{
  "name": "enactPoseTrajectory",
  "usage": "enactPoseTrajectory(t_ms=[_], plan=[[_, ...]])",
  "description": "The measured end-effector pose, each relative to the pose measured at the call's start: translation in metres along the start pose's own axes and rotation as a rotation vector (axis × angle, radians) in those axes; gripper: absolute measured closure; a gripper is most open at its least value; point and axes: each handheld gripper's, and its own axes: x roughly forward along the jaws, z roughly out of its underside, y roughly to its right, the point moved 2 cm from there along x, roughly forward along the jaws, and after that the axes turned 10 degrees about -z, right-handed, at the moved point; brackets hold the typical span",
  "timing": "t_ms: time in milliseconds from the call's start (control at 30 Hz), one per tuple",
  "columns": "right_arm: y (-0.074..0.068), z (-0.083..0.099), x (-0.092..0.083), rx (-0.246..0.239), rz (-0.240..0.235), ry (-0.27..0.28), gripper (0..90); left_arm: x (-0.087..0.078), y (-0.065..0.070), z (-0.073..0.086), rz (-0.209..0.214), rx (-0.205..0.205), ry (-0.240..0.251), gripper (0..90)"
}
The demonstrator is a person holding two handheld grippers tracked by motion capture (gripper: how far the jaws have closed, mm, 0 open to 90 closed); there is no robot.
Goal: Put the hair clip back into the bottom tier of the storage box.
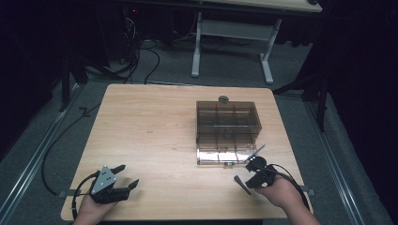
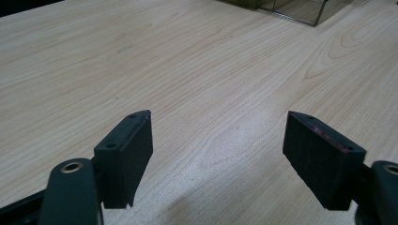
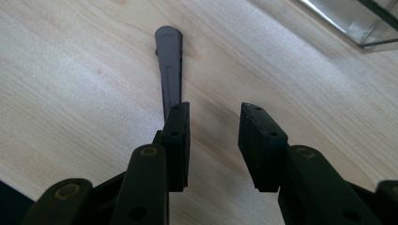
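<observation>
**Item:** slim dark grey tool point(image 3: 169, 65), lying flat on the table point(image 3: 70, 93) near its front edge, just short of the clear compartment box point(image 1: 228, 123).

**Handling:** appearing light, stiff and smooth, probably plastic; likely sliding under a glancing touch. Pinching across the narrow shank, behind the broadened tip, looking safest.

**Right gripper** point(image 3: 213, 112): hovering low, pointing along the tool, jaws standing partly apart and gripping nothing, with the tool's near end passing under one jaw.

**Left gripper** point(image 2: 218, 122): resting well apart at the left, jaws spread wide, holding nothing.

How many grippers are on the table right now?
2. The left gripper is at the table's near left corner; the right gripper is near right, just in front of the clear box.
</observation>
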Motion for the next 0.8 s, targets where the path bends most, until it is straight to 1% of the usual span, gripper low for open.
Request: enactPoseTrajectory(t_ms=[100,133,167,200,233,300,467,533,567,800], plan=[[-0.001,-0.001,0.000,-0.003,-0.005,-0.012,64.2,0.000,0.000,0.000,0.001,0.004,-0.001,25.0],[-0.002,-0.001,0.000,-0.005,-0.009,-0.014,64.2,0.000,0.000,0.000,0.001,0.004,-0.001,25.0],[-0.004,-0.002,0.002,-0.007,-0.022,-0.024,64.1,0.000,0.000,0.000,0.001,0.001,0.000,25.0],[-0.005,-0.002,0.003,-0.017,-0.024,-0.030,63.9,0.000,0.000,0.000,0.003,0.001,-0.001,25.0],[-0.005,-0.002,0.003,-0.017,-0.024,-0.030,63.9,0.000,0.000,0.000,0.003,0.001,-0.001,25.0],[-0.007,-0.005,0.009,-0.023,-0.029,-0.055,63.5,0.000,0.000,0.000,0.002,0.004,0.000,25.0],[-0.012,-0.011,0.014,-0.046,-0.029,-0.070,63.9,0.000,0.000,0.000,0.006,0.005,0.001,25.0],[-0.013,-0.012,0.014,-0.040,-0.027,-0.072,64.2,0.000,0.000,0.000,0.006,0.006,0.000,25.0],[-0.013,-0.014,0.014,-0.060,-0.023,-0.073,64.9,0.000,0.000,0.000,0.006,0.006,0.000,25.0],[-0.018,-0.025,0.012,-0.078,-0.006,-0.093,69.2,0.000,0.000,0.000,0.006,0.010,-0.002,25.0]])
